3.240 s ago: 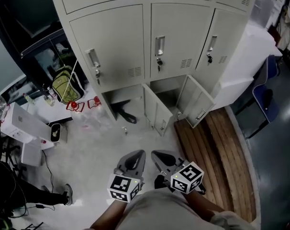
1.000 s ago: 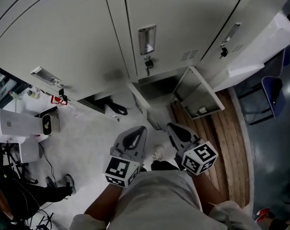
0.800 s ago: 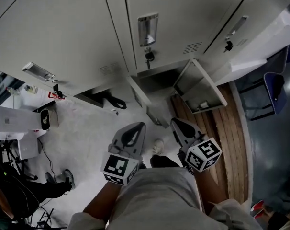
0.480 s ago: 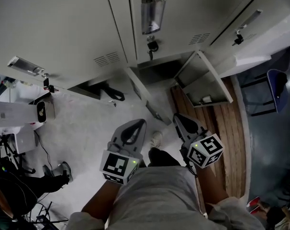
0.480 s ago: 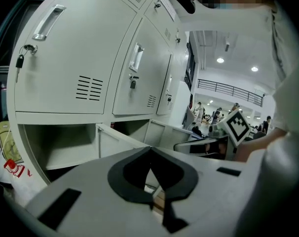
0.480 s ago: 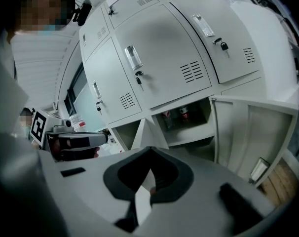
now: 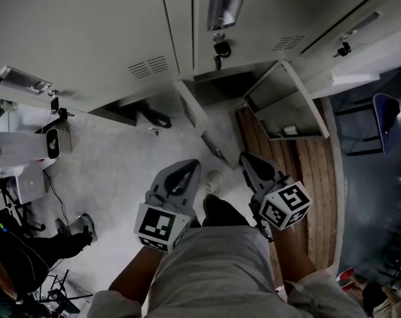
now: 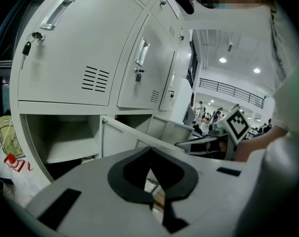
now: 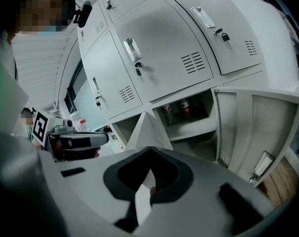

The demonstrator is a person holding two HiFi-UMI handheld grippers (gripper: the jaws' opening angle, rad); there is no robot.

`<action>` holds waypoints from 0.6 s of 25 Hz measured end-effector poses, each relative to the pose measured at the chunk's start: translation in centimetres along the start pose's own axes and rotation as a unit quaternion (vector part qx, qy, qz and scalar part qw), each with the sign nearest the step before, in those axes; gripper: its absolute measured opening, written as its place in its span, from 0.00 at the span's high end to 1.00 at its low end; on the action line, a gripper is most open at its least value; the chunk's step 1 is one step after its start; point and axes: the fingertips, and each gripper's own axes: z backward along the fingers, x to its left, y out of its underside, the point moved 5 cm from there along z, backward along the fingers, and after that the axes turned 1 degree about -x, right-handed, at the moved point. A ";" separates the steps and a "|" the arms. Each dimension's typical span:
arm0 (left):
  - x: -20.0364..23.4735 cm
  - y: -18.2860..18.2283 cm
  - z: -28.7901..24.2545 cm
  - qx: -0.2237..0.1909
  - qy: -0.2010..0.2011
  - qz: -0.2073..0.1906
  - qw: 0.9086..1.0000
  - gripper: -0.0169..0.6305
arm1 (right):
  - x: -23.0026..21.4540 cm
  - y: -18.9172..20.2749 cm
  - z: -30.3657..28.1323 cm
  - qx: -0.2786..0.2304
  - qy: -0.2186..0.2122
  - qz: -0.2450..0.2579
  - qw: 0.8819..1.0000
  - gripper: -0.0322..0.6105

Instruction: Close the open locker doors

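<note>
**Locker bank** (image 7: pixel 108 25): grey metal, standing at the far edge of the pale floor (image 7: pixel 114 171). The upper doors are shut, with keys hanging in their locks. Two compartments in the bottom row are open.

**Left open door** (image 7: pixel 199 121): swung out toward the person and seen edge-on.

**Right open door** (image 7: pixel 288 101): swung wide with its inner face showing, above the far end of the slatted wooden platform (image 7: pixel 313 191).

**Bottles** (image 9: pixel 183 106): standing at the back of one open compartment.

**Left gripper** (image 7: pixel 186 169): jaws pressed together with nothing between them. It is held low over the floor, apart from both doors.

**Right gripper** (image 7: pixel 249 159): jaws together and empty. It is just beside the platform's left edge and near the left open door's outer end, not touching it.
</note>
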 end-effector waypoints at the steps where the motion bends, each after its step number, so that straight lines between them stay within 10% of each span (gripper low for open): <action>1: 0.2 0.1 0.1 0.001 -0.002 0.000 1.000 0.95 | 0.1 0.1 -0.1 0.002 -0.002 0.001 1.000 0.91; 15: 3.2 1.6 3.5 -0.001 -0.035 0.018 0.999 0.95 | 4.4 0.4 -3.6 0.025 -0.048 0.020 0.998 0.91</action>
